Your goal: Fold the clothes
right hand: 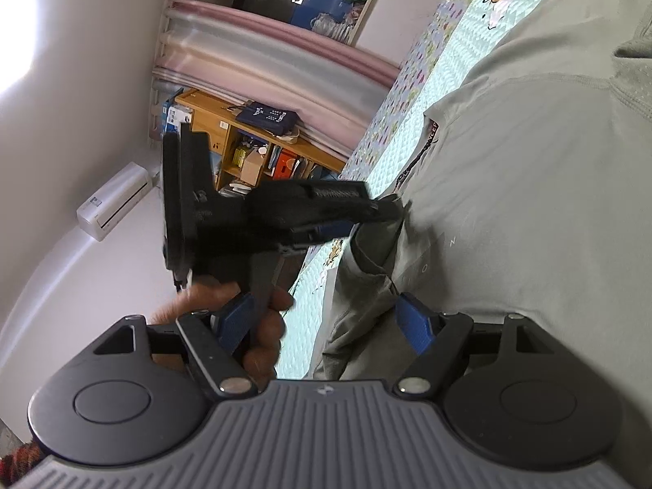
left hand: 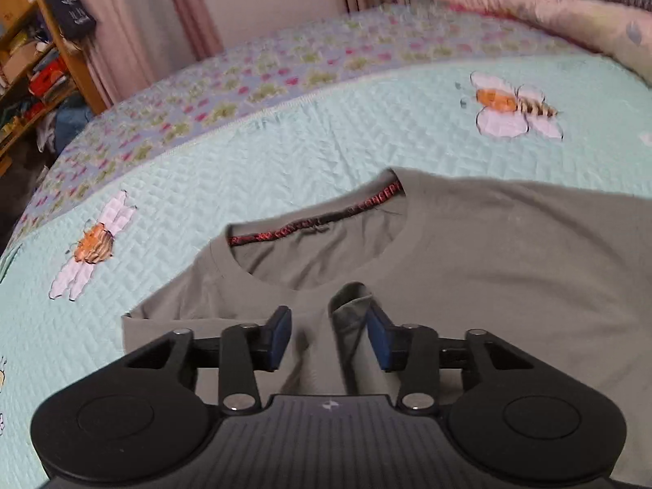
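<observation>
A grey T-shirt (left hand: 489, 252) lies spread on the bed's quilted mint bedspread (left hand: 252, 155), collar just ahead of the left claw (left hand: 329, 336). That claw's jaws stand apart, a raised fold of shirt cloth between them against the right pad. The right claw (right hand: 326, 326) is spread wide beside the shirt's bunched edge. Embroidered bees (left hand: 515, 106) dot the bedspread beyond. A wooden shelf (left hand: 32, 69) and pink curtains (left hand: 134, 28) stand far left; pillows (left hand: 550, 12) far right.

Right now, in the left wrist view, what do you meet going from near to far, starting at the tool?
Left tool, a raised fold of grey shirt between its open jaws → shirt collar → mint quilt → flowered quilt border → pink curtains.
</observation>
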The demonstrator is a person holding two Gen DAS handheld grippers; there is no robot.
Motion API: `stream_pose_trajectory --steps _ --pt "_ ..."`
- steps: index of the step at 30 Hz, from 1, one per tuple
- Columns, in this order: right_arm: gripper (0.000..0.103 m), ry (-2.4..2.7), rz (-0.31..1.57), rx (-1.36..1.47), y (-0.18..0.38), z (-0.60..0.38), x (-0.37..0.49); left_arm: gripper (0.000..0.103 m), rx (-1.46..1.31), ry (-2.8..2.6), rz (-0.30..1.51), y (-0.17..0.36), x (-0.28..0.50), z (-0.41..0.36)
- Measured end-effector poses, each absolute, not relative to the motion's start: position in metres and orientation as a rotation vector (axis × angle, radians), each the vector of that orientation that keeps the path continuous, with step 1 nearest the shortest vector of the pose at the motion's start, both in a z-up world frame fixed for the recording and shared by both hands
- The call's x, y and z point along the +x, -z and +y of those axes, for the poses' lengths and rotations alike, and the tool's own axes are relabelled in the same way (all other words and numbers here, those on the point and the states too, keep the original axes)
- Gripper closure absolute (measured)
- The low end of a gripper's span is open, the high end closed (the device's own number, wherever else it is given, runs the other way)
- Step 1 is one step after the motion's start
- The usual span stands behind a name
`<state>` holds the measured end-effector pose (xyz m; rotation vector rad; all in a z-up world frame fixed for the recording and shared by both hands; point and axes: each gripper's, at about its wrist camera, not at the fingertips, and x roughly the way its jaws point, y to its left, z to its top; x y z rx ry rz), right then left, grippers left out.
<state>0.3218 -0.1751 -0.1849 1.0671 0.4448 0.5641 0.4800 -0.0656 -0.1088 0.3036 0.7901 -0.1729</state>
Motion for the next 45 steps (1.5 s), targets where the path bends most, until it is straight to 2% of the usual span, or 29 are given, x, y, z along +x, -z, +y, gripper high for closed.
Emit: stream_pose_trajectory --steps 2,4,6,10,13,20,26,30,35,37,39,41,45 --pt "0.026 -0.565 0.443 1.072 0.185 -0.176 0.322 0.016 0.221 0.124 0.711 0.088 0.473 -0.042" --pt "0.026 -0.565 0.443 1.070 0.185 -0.176 0.322 0.003 0.154 0.041 0.620 0.066 0.466 -0.015" --pt "0.026 -0.563 0.443 1.066 0.185 -0.175 0.323 0.001 0.117 -0.067 0.585 0.052 0.467 0.012" --pt "0.026 -0.561 0.442 1.056 0.185 -0.173 0.323 0.015 0.033 -0.071 0.732 0.062 0.485 0.046" --pt "0.026 -0.564 0.440 1.060 0.186 -0.174 0.323 0.031 0.063 -0.111 0.834 0.089 0.498 0.050" --pt "0.026 -0.570 0.437 1.060 0.187 -0.173 0.323 0.030 -0.217 -0.117 0.860 0.120 0.517 0.086" --pt "0.026 -0.574 0.438 1.052 0.187 -0.172 0.323 0.030 -0.311 -0.108 0.850 0.123 0.535 0.092" --pt "0.026 -0.575 0.437 1.045 0.187 -0.172 0.323 0.027 -0.153 -0.198 0.874 0.118 0.546 0.081" --pt "0.026 -0.575 0.436 1.045 0.187 -0.171 0.322 0.014 0.034 -0.261 0.900 0.112 0.562 0.065" --pt "0.026 -0.576 0.436 1.043 0.187 -0.171 0.322 0.015 0.085 -0.272 0.922 0.112 0.571 0.060" --pt "0.026 -0.577 0.437 1.041 0.187 -0.170 0.322 0.021 0.122 -0.263 0.956 0.115 0.578 0.054" --pt "0.026 -0.578 0.436 1.040 0.187 -0.170 0.322 0.039 0.141 -0.251 0.999 0.120 0.586 0.050" --pt "0.026 -0.579 0.436 1.041 0.187 -0.170 0.322 0.063 0.122 -0.231 1.044 0.127 0.592 0.049"
